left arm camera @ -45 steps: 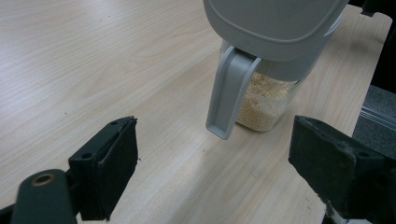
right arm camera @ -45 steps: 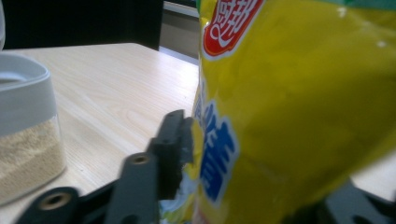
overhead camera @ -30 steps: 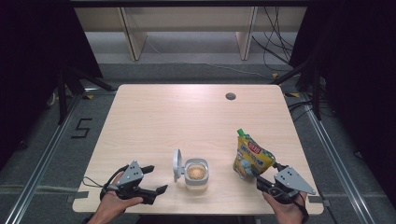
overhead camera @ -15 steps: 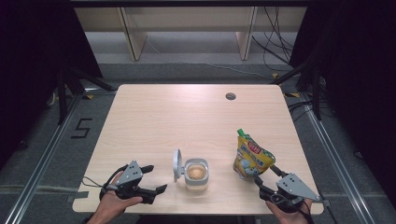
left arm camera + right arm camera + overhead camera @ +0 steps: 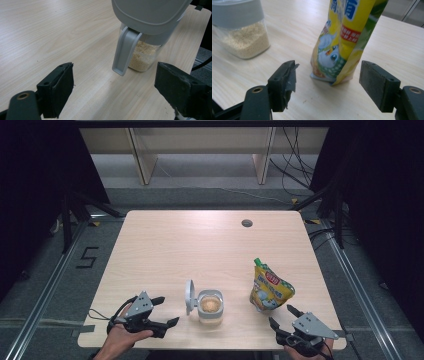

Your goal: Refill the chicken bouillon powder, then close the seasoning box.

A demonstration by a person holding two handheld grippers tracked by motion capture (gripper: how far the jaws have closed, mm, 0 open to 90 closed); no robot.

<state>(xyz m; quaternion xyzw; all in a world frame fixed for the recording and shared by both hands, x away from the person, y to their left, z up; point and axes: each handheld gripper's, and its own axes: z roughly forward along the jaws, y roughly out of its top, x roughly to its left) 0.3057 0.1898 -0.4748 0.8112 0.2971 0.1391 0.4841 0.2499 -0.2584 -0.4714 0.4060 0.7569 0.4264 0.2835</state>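
Wooden table (image 5: 175, 245): yellow pouch (image 5: 270, 287) stands just beyond the right gripper (image 5: 285, 316), whose empty jaws have just been opening wide.

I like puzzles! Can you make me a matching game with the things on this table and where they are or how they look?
Things:
1. pouch
2. jar
3. lid
4. hole

Descriptions:
A. flipped up, grey
B. far side of the table, right of the middle
C. yellow, standing upright
D. clear, with pale grains inside

Pairs: 1-C, 2-D, 3-A, 4-B
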